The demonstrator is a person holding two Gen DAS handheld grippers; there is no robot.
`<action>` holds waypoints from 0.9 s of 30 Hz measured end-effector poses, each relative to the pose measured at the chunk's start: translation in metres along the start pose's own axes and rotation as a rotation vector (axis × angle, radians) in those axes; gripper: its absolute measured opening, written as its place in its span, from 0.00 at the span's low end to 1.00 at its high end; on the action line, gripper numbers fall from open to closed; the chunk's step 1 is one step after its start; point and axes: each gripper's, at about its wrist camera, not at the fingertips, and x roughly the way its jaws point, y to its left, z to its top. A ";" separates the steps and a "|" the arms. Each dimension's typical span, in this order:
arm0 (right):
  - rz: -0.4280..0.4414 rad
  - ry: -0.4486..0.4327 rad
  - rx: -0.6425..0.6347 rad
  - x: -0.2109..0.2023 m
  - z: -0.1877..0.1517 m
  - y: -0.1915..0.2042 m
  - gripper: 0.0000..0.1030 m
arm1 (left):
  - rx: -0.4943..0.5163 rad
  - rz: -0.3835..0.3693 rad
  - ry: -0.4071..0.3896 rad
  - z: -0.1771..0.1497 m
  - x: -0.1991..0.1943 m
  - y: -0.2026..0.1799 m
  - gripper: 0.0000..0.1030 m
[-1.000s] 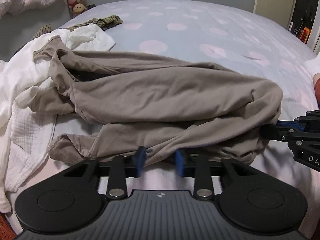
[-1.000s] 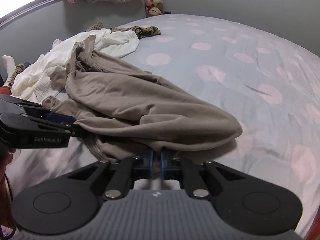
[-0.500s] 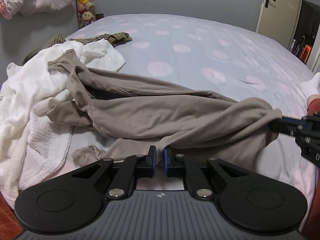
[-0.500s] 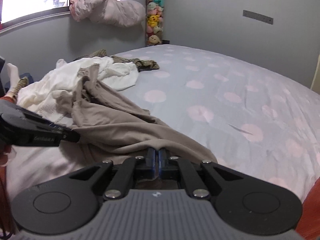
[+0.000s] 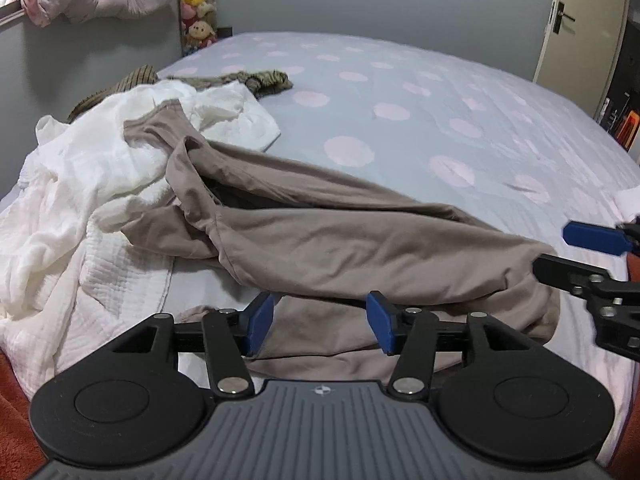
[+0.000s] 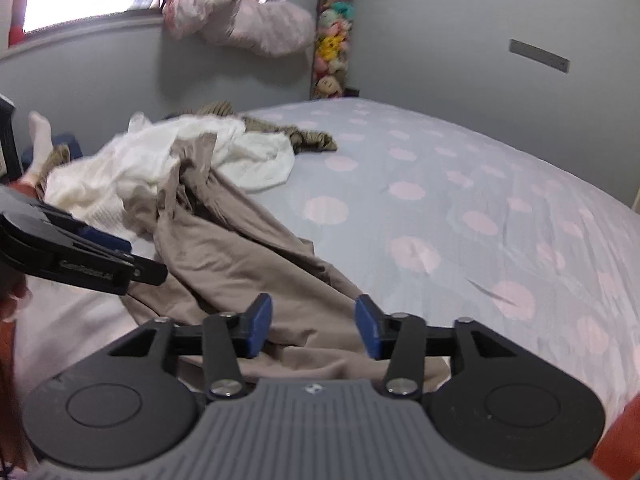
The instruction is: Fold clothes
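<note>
A taupe garment (image 5: 344,248) lies crumpled along the near edge of the bed; it also shows in the right wrist view (image 6: 240,264). My left gripper (image 5: 320,322) is open, its blue pads either side of the garment's near hem, holding nothing. My right gripper (image 6: 312,326) is open over the garment's right end, holding nothing. The right gripper shows at the right edge of the left wrist view (image 5: 592,256), also open. The left gripper shows at the left of the right wrist view (image 6: 80,256).
White clothes (image 5: 80,184) are piled at the left under the taupe garment's far end. A striped olive garment (image 5: 264,80) lies behind them. The bed sheet (image 5: 420,112) is grey-blue with pink spots. Stuffed toys (image 6: 332,40) hang in the corner. A door (image 5: 576,28) stands at the right.
Both grippers were shut on the taupe garment half a second ago and are now open. The garment has dropped onto the bed. Both grippers have lifted a little.
</note>
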 end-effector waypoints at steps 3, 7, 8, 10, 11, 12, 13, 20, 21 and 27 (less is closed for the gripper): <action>0.007 0.064 -0.044 0.026 0.004 0.003 0.55 | -0.014 -0.002 0.019 0.001 0.007 0.002 0.49; 0.022 0.120 -0.068 0.055 0.003 0.005 0.58 | -0.034 -0.004 0.045 0.003 0.017 0.004 0.51; 0.020 0.129 -0.070 0.060 0.001 0.005 0.57 | -0.039 -0.005 0.051 0.004 0.019 0.005 0.51; 0.029 0.156 -0.057 0.071 -0.002 0.003 0.43 | -0.045 -0.006 0.061 0.004 0.022 0.006 0.52; 0.052 0.176 -0.042 0.074 -0.004 0.002 0.15 | -0.046 -0.007 0.063 0.004 0.023 0.006 0.53; 0.076 0.195 -0.027 0.077 -0.007 0.001 0.08 | -0.047 -0.007 0.065 0.004 0.023 0.006 0.54; 0.085 0.195 -0.030 0.076 -0.009 0.004 0.07 | -0.049 -0.008 0.067 0.003 0.023 0.006 0.54; 0.220 0.207 -0.051 0.050 -0.016 0.036 0.03 | -0.070 -0.028 0.080 0.001 0.013 0.004 0.56; 0.246 0.212 -0.055 0.044 -0.018 0.042 0.03 | -0.068 -0.030 0.080 0.001 0.011 0.002 0.57; 0.471 0.295 -0.078 0.017 -0.033 0.085 0.00 | -0.063 -0.025 0.091 -0.001 0.005 -0.002 0.59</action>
